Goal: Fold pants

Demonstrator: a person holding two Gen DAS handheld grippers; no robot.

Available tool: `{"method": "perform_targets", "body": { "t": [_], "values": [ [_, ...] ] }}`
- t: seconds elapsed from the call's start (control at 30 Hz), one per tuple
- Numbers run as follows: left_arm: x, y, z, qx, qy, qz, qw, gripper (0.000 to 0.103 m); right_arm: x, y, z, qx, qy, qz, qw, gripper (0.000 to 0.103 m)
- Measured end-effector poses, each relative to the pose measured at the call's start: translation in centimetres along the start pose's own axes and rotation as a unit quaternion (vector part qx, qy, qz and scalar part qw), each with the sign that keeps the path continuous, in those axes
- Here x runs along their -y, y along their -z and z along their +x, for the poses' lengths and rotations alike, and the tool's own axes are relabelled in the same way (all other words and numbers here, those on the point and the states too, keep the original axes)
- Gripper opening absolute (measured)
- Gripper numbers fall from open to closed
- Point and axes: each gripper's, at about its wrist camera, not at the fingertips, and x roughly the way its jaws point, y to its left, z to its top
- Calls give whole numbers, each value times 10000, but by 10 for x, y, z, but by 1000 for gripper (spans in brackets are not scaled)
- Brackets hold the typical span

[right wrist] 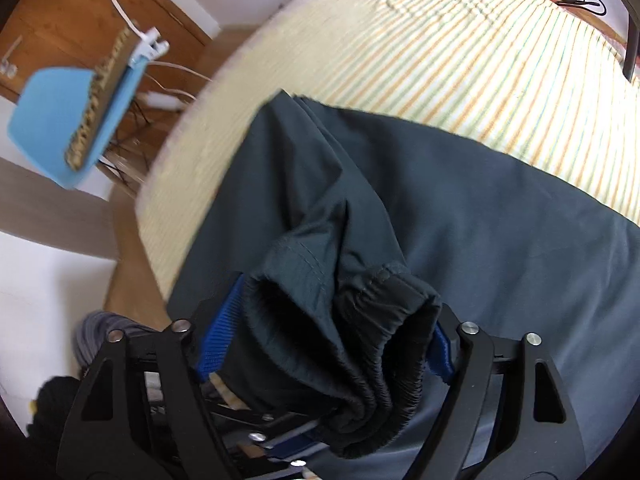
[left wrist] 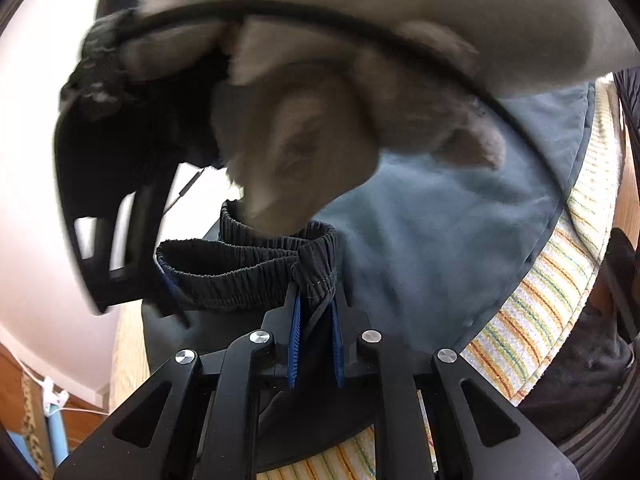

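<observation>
Dark slate-blue pants (right wrist: 500,220) lie spread on a striped bed cover (right wrist: 440,60). My left gripper (left wrist: 316,300) is shut on the seam of an elastic ribbed cuff (left wrist: 248,268) and holds it just above the flat cloth (left wrist: 440,220). My right gripper (right wrist: 340,312) points steeply down with its jaws wide. The bunched cuffs (right wrist: 360,344) sit loosely between its blue pads (right wrist: 218,336), their hollow still uncrushed. In the left wrist view a hand in a fuzzy grey sleeve (left wrist: 320,140) holds that gripper's black frame (left wrist: 100,200) just left of the cuff.
The striped cover (left wrist: 540,300) ends at the bed's edge on the left of the right wrist view. Beyond it lies wooden floor with a blue chair (right wrist: 60,128) and white cables (right wrist: 168,96). A black stand (right wrist: 632,20) and cords are at the far right corner.
</observation>
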Motion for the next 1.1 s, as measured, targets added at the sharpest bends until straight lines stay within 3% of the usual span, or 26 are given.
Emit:
{"method": "perform_targets", "body": {
  "t": [0.03,0.17,0.3,0.4,0.5,0.6,0.73,0.83,0.97,1.1],
  "values": [
    [-2,0,0,-3,11,-17,10000,14,6,4,-1,-5,-70,41,10000,57],
    [-8,-1,-7,-40,136,-184,9997,18,30,13,-14,304,-473,371,9977,27],
    [-37,-8,-18,-43,988,-991,9902,21,51,23,-33,711,-893,648,9913,19],
    [-78,-2,-30,-29,1586,-1880,9693,25,71,30,-43,844,-1132,911,9858,18],
    [-106,5,-47,105,1790,-2589,9491,25,89,39,-49,920,-1323,1122,9805,18],
    [-135,6,-38,1,1446,-2726,9512,25,102,43,-45,885,-1460,1322,9764,18],
    [-149,10,0,-320,1483,-2903,9449,25,107,42,-28,880,-1441,1436,9751,22],
    [-150,17,13,-594,1623,-3003,9381,25,113,45,-23,849,-1525,1621,9712,43],
    [-143,26,25,-816,1720,-2937,9367,25,107,51,-28,917,-1556,1542,9714,64],
    [-143,30,27,-801,1739,-2973,9354,25,95,54,-30,947,-1100,1272,9812,64]
  ]
}}
